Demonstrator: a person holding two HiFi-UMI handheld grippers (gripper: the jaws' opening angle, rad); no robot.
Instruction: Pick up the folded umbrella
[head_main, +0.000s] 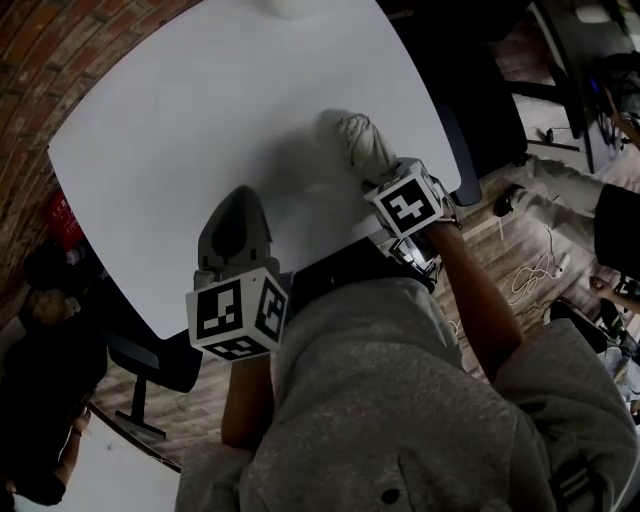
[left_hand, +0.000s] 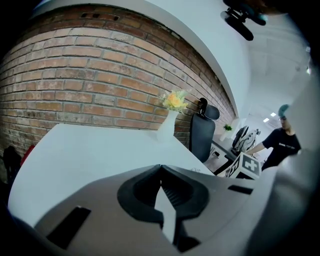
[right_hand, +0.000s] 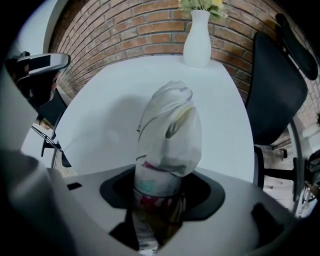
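white, round-cornered counter (head_main: 200, 120) under both my arms | my left hand-held gripper (left_hand: 161, 169) over its near edge, jaws pressed together, nothing in them | my right hand-held gripper (head_main: 388, 188) pinching the near end of the pale fabric folded umbrella (right_hand: 170, 125), over the counter's right part

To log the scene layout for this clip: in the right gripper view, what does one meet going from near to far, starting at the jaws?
folded umbrella between the jaws → white table → white vase of flowers → brick wall
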